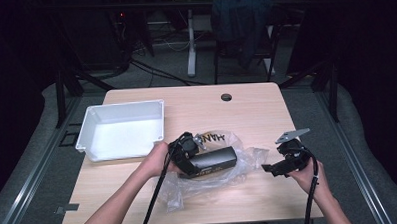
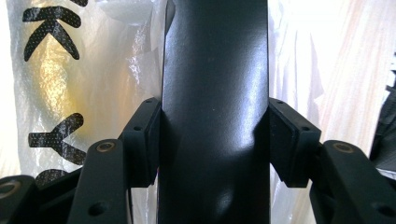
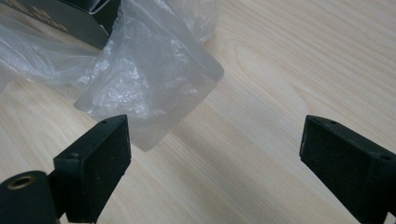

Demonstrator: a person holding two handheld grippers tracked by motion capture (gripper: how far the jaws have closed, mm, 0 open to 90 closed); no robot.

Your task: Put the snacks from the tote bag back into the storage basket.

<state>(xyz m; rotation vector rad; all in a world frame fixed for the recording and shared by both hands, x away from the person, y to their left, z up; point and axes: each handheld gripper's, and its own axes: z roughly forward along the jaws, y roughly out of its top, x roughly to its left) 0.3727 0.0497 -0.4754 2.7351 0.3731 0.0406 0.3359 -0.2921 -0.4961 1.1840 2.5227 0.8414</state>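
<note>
Black box (image 2: pixel 215 112) sits clamped between your left gripper (image 1: pixel 188 151) pads, jaws pressed on its two long sides, and it lies partly on the clear plastic bag (image 1: pixel 209 179) at the table's (image 1: pixel 246 110) middle. Your right gripper (image 3: pixel 215 154) is spread wide and holds nothing, just beside the bag's loose corner. You look to be mid-way through freeing the box; next, pinch that corner so the bag stays put while the box goes toward the white tray (image 1: pixel 122 129)
</note>
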